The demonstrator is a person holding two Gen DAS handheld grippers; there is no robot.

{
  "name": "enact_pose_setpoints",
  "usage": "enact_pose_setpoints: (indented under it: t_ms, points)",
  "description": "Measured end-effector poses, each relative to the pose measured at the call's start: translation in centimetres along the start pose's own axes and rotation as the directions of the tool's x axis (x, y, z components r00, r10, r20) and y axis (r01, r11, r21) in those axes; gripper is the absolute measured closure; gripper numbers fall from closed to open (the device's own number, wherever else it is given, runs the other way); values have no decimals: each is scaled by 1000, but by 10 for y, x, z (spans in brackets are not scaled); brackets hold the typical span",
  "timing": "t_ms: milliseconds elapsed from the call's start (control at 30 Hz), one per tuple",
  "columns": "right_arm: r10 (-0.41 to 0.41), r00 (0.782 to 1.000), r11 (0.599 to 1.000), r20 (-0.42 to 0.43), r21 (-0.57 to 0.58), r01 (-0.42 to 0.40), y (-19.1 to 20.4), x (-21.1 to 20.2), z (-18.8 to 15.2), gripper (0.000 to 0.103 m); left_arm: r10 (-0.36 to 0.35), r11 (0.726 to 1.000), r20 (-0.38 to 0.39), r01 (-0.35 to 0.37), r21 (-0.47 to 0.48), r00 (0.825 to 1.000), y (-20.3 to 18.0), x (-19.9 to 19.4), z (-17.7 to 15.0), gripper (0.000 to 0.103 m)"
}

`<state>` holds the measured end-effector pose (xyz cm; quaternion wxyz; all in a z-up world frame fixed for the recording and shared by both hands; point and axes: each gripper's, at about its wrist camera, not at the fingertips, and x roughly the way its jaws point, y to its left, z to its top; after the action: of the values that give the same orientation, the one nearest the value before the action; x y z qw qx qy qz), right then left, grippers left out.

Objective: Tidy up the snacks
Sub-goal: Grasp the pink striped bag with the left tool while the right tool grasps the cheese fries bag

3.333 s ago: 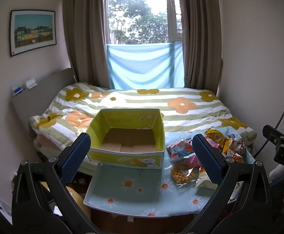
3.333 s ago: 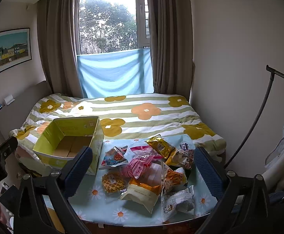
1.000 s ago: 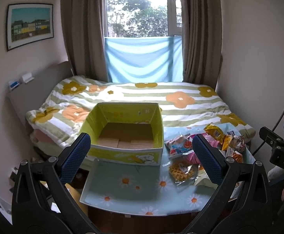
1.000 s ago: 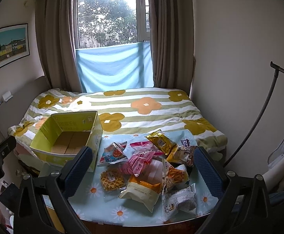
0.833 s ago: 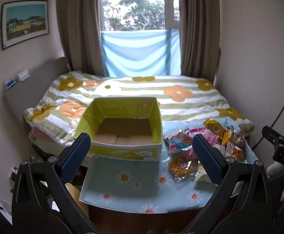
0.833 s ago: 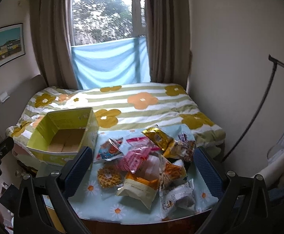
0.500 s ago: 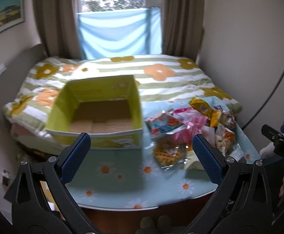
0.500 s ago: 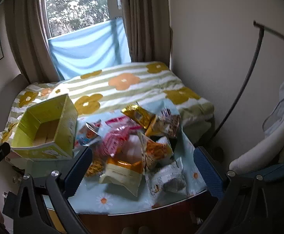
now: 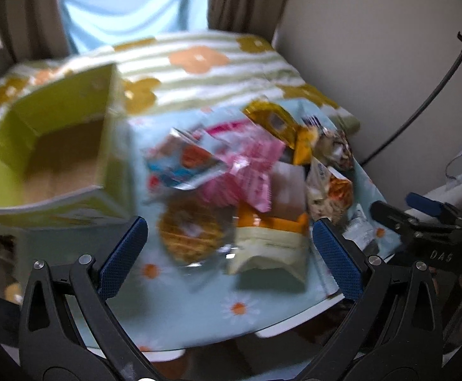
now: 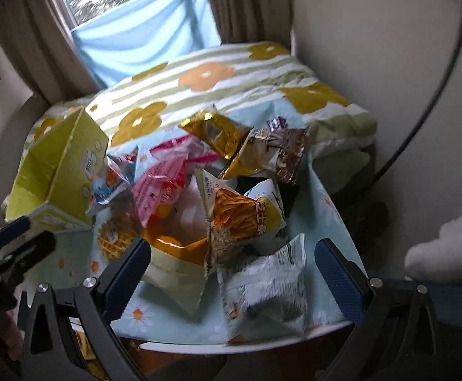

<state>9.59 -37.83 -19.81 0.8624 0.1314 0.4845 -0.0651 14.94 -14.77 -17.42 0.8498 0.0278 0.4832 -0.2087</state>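
Snack packets [image 10: 218, 203] all loose in a heap on the worktop [image 9: 199, 317], spread from the middle to the right edge — none sorted yet. Yellow box [image 9: 50, 146] at the left edge, touching the heap, is empty; cardboard floor bare. Left tool [image 9: 227, 247] wide open, holding nothing, over the waffle pack [image 9: 189, 235]. Right tool [image 10: 232, 270] also wide open and empty, over the white bag [image 10: 266, 282] at the near right corner. Task barely begun — whole pile left.
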Motion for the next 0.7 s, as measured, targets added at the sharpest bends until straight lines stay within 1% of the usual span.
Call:
enact_pose_setpoints:
  t_ms: [33,100,300,533,700]
  points:
    - [9,1000,1000,-17,-8,-9,-4,8,2,0,-14,1000,-34,14,-13,999,-4,18,3,0]
    - [29,998,999,-48,-16,-30,-11,24,3,0,-19,1000,-70,17,-24,997,-8,42,8,0]
    - [71,989,996,-131,-39,-76,-24,67,7,0,-3,999,-142,-2,-33,990,-16,97,17,1]
    - [98,979,994,-177,-36,-106,-28,98,11,0,23,1000,-184,-25,-8,983,-16,138,27,5]
    - [103,975,993,-195,-29,-110,-25,112,15,0,22,999,-199,-17,27,980,-19,158,37,12]
